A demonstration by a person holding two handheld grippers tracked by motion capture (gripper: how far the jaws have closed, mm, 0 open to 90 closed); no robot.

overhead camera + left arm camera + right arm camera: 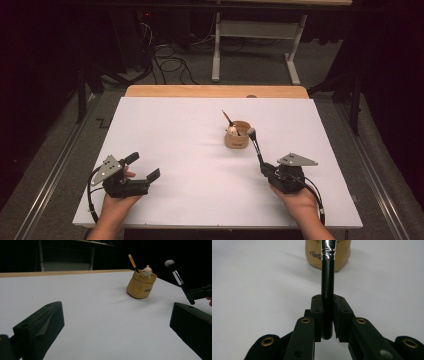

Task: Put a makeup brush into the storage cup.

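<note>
High view: right gripper [263, 169] clamped on black handle of makeup brush [256, 144], bristle head up beside tan holder cup [237, 135]. Step likely: carrying brush to cup; next, lift head over rim, lower in. Left gripper [145, 167] wide open, holding nothing.

Left gripper view: brush slanted, white-tipped head beyond cup's right side.

Right gripper view: handle pinched between pads, silver ferrule ahead of fingertips.

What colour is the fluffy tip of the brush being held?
The brush tip is white-grey, above a silver band and black handle; the left gripper view shows it best.
</note>
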